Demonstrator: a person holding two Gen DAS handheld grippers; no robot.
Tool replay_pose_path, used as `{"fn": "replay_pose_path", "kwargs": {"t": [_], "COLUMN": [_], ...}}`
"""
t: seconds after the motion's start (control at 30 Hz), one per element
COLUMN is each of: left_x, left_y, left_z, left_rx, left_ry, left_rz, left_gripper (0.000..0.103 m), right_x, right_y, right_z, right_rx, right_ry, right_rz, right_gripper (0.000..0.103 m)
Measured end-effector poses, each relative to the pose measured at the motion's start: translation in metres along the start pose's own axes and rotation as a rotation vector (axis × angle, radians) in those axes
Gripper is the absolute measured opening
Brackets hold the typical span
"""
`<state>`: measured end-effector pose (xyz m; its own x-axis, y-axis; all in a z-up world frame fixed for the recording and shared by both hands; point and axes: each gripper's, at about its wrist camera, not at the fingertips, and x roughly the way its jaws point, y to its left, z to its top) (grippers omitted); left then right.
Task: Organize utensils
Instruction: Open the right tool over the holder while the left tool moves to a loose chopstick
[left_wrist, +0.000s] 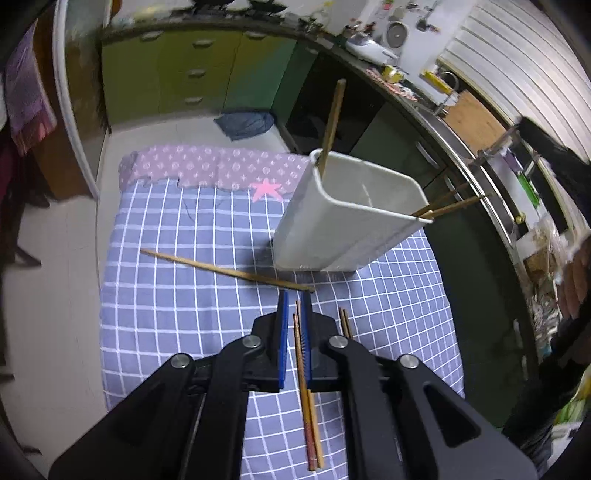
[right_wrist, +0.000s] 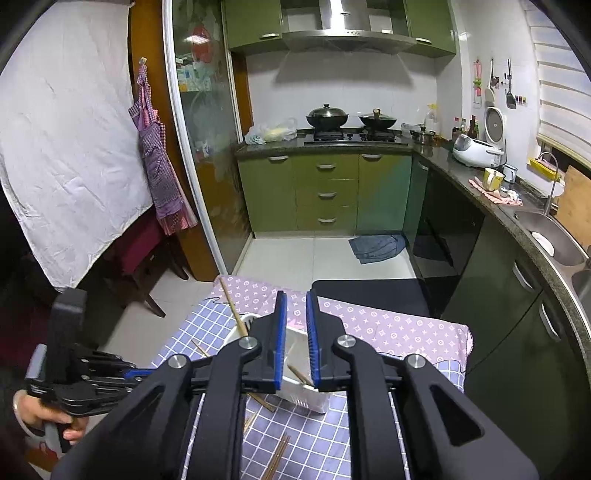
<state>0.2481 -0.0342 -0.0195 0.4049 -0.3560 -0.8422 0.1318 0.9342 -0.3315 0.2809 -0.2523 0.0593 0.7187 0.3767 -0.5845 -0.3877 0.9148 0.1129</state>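
Left gripper (left_wrist: 294, 295) points down at the table, jaws narrow with a pair of chopsticks (left_wrist: 306, 387) lying in the gap; whether the blue pads (left_wrist: 283, 332) actually pinch them can't be told, they seem to lie on the cloth under the fingers. Another pair (left_wrist: 345, 322) sits just right of the jaws. A single chopstick (left_wrist: 225, 270) lies across the checked cloth (left_wrist: 166, 314) just ahead of the fingertips. Beyond it stands the white bin (left_wrist: 343, 225), with one chopstick (left_wrist: 332, 122) upright in its far corner and two (left_wrist: 450, 203) leaning out of the near right corner. Right gripper (right_wrist: 296, 295) hovers above the bin (right_wrist: 295, 391), jaws nearly together, nothing between them. Loose chopsticks (right_wrist: 277, 458) lie on the cloth below it. A hand (right_wrist: 40, 413) holds the left gripper at the lower left of the right view.
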Motion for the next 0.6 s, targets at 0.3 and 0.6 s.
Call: {"fn": "replay_pose_path", "kwargs": {"t": [0.3,0.6], "left_x": [0.065,0.109], "left_y": [0.053,0.067], "left_z": [0.006,0.015], "left_rx": [-0.351,-0.584], "left_ry": [0.146,0.141], "left_rz": [0.031,0.111], "left_gripper": [0.007,0.020], "right_x": [-0.075,-0.094], "right_y": [-0.012,-0.057], "right_z": [-0.027,-0.076], "right_rx": [0.014,0.059], "right_ry": [-0.073,-0.026], "right_rz": [0.109,0.157], "right_gripper": [0.011,0.011]}}
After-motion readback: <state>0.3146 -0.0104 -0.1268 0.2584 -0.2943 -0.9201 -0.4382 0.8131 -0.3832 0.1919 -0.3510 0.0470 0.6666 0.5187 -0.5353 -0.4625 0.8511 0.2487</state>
